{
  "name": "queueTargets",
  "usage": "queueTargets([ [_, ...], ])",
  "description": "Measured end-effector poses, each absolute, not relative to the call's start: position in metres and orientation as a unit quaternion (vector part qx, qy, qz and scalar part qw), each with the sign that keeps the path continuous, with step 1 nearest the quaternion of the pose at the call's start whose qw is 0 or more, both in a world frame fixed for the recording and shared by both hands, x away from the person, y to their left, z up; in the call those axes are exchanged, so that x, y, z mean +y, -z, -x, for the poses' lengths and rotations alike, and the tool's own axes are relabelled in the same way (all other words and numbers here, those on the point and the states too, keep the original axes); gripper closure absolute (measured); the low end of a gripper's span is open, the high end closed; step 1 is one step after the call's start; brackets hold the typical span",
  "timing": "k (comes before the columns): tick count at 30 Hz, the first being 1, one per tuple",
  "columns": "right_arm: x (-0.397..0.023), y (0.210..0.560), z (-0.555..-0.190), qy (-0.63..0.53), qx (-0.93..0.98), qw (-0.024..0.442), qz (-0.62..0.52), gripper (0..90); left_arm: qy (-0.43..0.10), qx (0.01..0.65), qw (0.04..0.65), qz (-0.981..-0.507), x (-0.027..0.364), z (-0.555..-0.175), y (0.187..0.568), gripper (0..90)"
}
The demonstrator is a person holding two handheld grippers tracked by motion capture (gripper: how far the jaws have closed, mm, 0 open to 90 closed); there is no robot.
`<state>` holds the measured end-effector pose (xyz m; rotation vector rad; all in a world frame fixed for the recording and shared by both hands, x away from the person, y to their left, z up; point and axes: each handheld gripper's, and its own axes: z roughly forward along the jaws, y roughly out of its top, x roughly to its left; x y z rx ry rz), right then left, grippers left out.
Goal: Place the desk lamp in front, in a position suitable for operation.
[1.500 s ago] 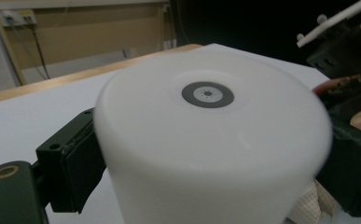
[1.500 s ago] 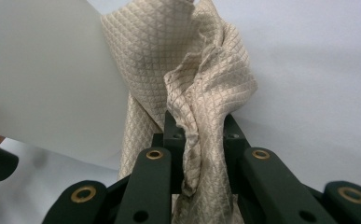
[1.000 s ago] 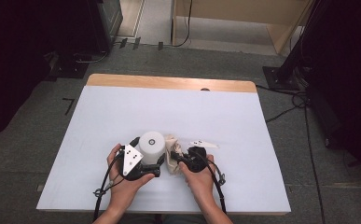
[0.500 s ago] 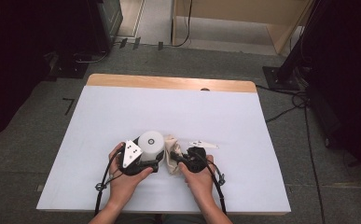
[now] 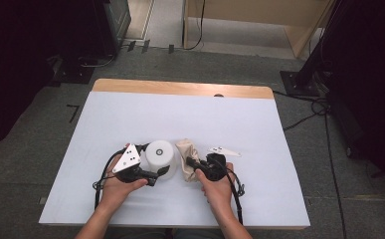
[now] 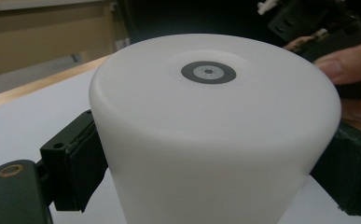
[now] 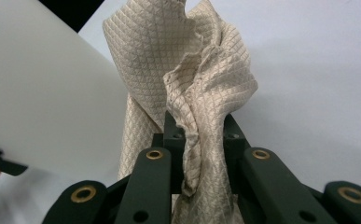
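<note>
A white cylinder (image 5: 159, 155) stands upright on the white table (image 5: 230, 119), with a small dark ring mark on its top (image 6: 208, 73). My left gripper (image 5: 152, 161) comes in from its left and holds it, one black pad (image 6: 75, 172) on each side of its wall. It is shut on the cylinder (image 6: 206, 140). Just right of the cylinder hangs a crumpled beige quilted cloth (image 5: 185, 152). My right gripper (image 5: 191, 165) is shut on this cloth (image 7: 201, 84), which bunches up between the jaws. The cloth nearly touches the cylinder's side (image 7: 38, 93).
A wooden strip (image 5: 180, 88) runs along the table's far edge, with a small dark hole (image 5: 218, 95) in it. White table surface lies to the left, right and beyond my hands. Cables and dark stands are on the floor around the table.
My left hand and its gripper have swung to the left around the cylinder, which has stayed almost in place. The right hand and the cloth have not moved.
</note>
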<state>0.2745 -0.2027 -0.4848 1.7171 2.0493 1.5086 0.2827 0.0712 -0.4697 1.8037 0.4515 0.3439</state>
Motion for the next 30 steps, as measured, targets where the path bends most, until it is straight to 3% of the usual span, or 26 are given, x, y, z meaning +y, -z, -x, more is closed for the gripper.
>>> queueTargets([
  [4,-0.203,0.48,-0.273,-0.498,0.664,0.038,-0.556,78.7,-0.125,0.197,0.586,-0.776,0.069,-0.289,0.475,8.8],
  [11,-0.2,0.463,-0.268,-0.523,0.658,0.035,-0.54,78.7,-0.14,0.197,0.578,-0.78,0.062,-0.287,0.476,8.6],
  [19,-0.193,0.428,-0.254,-0.561,0.658,0.07,-0.497,78.7,-0.142,0.201,0.578,-0.778,0.061,-0.286,0.477,8.6],
  [30,-0.182,0.472,-0.262,-0.496,0.686,0.059,-0.53,78.9,-0.135,0.211,0.579,-0.776,0.06,-0.286,0.478,8.1],
])
